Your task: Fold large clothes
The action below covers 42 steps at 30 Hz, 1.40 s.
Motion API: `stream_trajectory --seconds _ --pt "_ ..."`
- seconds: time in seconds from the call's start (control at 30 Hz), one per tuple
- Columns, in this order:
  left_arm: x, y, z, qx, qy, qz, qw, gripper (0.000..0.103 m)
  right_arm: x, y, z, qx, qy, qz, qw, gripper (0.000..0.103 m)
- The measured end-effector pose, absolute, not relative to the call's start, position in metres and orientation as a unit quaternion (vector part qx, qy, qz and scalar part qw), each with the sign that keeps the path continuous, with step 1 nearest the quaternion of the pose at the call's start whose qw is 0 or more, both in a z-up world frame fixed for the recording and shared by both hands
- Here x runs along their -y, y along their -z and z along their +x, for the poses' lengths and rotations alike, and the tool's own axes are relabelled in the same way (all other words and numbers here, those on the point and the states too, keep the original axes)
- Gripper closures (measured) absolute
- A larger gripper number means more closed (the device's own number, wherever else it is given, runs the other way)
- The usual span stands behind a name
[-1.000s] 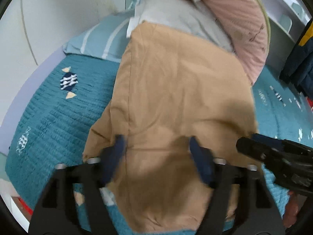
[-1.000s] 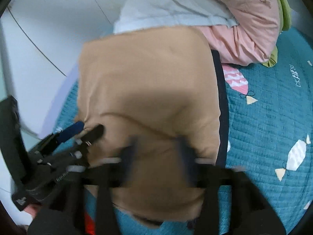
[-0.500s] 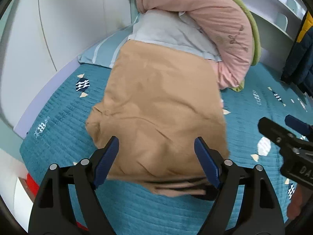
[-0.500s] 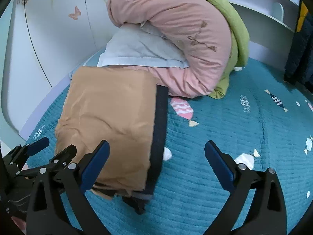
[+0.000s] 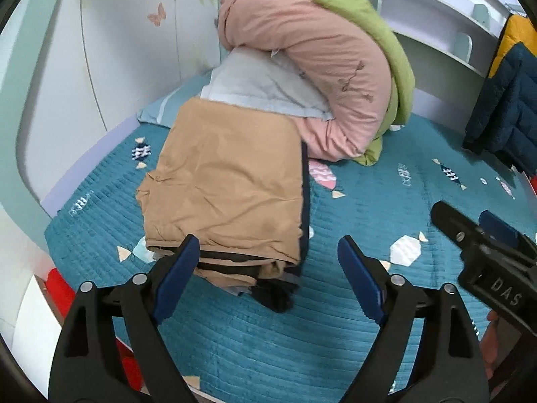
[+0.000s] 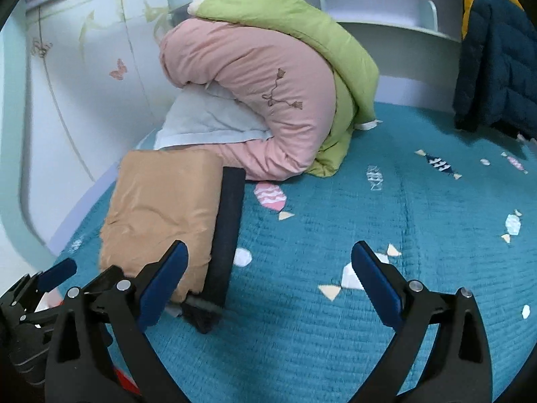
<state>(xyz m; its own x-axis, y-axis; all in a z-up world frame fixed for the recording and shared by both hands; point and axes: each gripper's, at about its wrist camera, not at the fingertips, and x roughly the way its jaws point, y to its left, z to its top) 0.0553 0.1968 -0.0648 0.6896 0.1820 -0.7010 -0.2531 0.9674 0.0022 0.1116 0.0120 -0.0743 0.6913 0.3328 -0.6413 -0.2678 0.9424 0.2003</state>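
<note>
We record first the room: a pale wall (image 5: 100, 50) with butterfly decals and curved line markings, meeting white shelving (image 6: 386, 16) behind the bed. Hanging at the right edge we note a dark blue quilted jacket (image 6: 496, 63) with a yellow lining showing above it. The working surface is a bed covered by a teal quilted bedspread (image 5: 369, 208) printed with small fish and sweet shapes. At its head we list a rolled pink duvet (image 5: 319, 57) backed in green, draped over a pale grey pillow (image 5: 261, 84), with a blue striped pillow (image 5: 161, 110) beneath and to the side. The task item, a tan garment (image 5: 228, 184) with a dark navy edge along its right side, lies folded in a stacked rectangle on the bedspread, its far end against the grey pillow and the pink duvet; dark and grey layers show at its near end. Our left gripper (image 5: 268, 275) hangs just in front of the near end of the garment, blue-padded jaws spread wide and holding nothing. Our right gripper (image 6: 268, 278) is likewise spread wide and empty, over bare bedspread, with the garment just beside its left finger. Each gripper shows at the edge of the other's view.
</note>
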Motion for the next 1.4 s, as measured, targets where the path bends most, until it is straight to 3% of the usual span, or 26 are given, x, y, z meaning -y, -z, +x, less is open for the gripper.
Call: stream_trajectory --seconds 0.5,1.4 --pt "-0.141 0.021 0.015 -0.330 -0.147 -0.023 0.932 0.013 0.055 0.048 0.059 -0.282 -0.112 0.034 0.952 0.009" --pt "-0.101 0.017 0.007 -0.309 -0.103 -0.006 0.945 0.013 0.074 0.044 0.025 -0.225 -0.056 0.035 0.972 0.009"
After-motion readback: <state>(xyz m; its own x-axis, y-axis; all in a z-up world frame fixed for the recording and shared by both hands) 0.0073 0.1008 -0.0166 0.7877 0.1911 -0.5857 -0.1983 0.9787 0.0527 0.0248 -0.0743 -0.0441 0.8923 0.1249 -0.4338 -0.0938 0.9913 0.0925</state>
